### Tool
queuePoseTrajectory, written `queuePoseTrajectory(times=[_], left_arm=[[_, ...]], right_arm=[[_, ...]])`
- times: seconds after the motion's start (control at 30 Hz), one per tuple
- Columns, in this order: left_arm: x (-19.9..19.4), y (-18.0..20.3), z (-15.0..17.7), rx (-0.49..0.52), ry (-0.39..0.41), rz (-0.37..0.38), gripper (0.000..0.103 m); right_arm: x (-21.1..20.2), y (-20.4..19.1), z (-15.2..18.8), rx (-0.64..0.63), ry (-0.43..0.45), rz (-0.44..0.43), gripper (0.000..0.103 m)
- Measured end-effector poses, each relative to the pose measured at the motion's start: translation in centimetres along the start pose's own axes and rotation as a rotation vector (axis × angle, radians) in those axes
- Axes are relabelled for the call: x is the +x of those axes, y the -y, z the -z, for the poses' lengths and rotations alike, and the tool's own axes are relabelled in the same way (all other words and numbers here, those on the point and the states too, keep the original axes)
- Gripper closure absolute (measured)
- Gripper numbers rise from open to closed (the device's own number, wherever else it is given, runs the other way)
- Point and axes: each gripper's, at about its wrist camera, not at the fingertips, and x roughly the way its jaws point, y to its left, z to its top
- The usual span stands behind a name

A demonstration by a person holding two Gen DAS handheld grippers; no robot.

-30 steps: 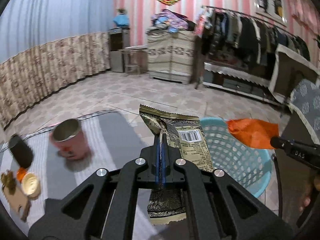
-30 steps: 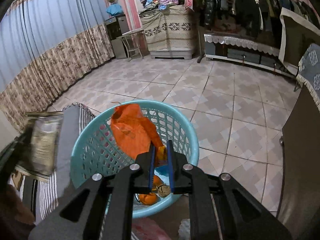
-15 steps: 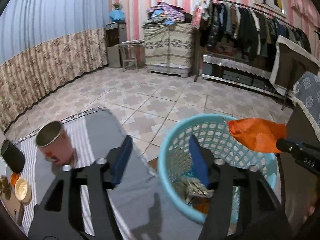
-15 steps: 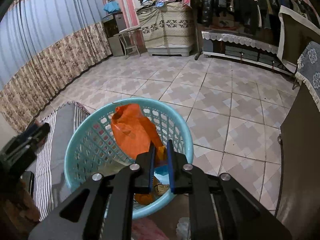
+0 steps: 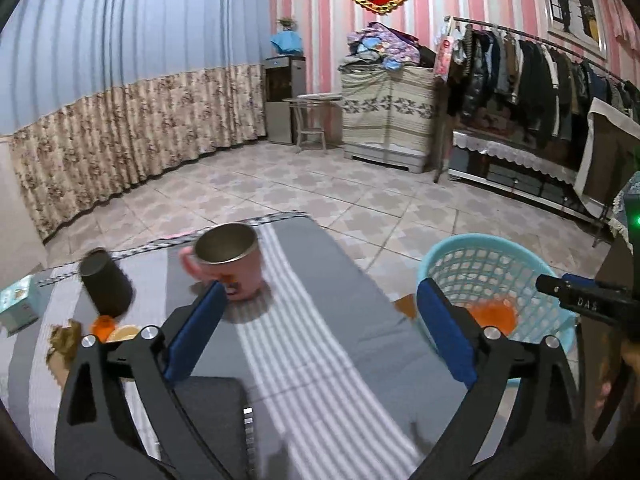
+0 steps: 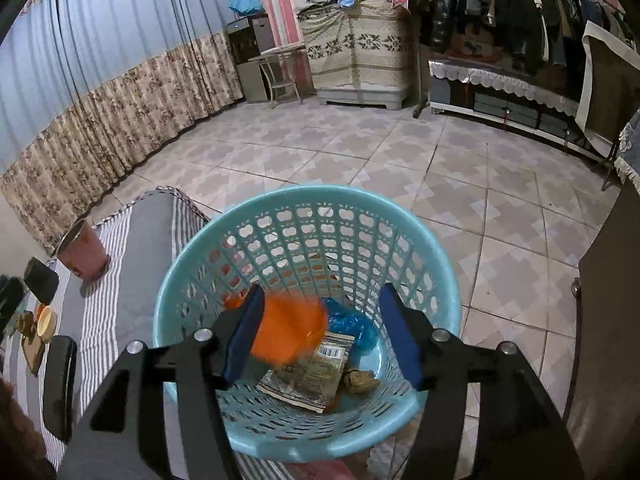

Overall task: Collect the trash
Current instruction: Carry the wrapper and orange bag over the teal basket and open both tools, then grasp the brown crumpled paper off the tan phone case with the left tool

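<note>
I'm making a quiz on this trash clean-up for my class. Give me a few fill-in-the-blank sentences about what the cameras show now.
1. The orange wrapper is inside the light blue ____.
2. The jaws of the right gripper stand ____.
3. The pink mug stands upright on the ____ cloth.
4. The left gripper holds ____.

Missing words: basket; open; striped; nothing
</note>
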Motion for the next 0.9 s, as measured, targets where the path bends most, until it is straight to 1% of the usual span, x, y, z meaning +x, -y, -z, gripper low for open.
queuePoseTrajectory(times=[0.03,0.1,0.13,0.23,0.37,0.5,0.67,0.77,0.83,0.9], left_arm=[[-0.3,-0.6,0.2,-0.005,-0.003,-0.007,0.008],[-0.6,-1.7,0.5,-0.018,-0.012,-0.016,0.008],[-0.9,-2.4,0.8,-0.026,-0.014,-0.023,0.008],[-1.7,-4.1,1.4,-0.042,-0.009,-0.054,0.006],[-2.6,-6.9,2.0,-0.066,-0.007,-0.107,0.006],[-3.0,-11.0,2.7,-0.101,-0.028,-0.161,0.006],[-3.0,-16.9,4.2,-0.166,-0.065,-0.255,0.006],[-2.8,-19.9,5.3,-0.197,-0.087,-0.304,0.006],[-2.5,-22.0,6.2,-0.232,-0.102,-0.318,0.006],[-1.9,-23.4,6.6,-0.246,-0.124,-0.322,0.006]], right_arm=[[0.1,-0.1,0.1,0.002,0.000,0.006,0.039],[-0.3,-0.1,0.2,0.012,0.019,0.026,0.024],[-0.7,-0.3,0.2,0.013,0.042,0.032,0.019],[-1.8,-1.3,0.2,-0.005,0.087,0.033,0.013],[-2.3,-3.2,0.2,-0.038,0.100,0.012,0.012],[-2.5,-6.4,0.6,-0.092,0.114,-0.005,0.012],[-2.9,-10.4,1.8,-0.120,0.121,-0.075,0.011],[-2.6,-13.3,3.1,-0.151,0.103,-0.104,0.011],[-2.6,-15.1,3.8,-0.174,0.096,-0.120,0.011],[-2.6,-16.8,4.6,-0.204,0.095,-0.133,0.011]])
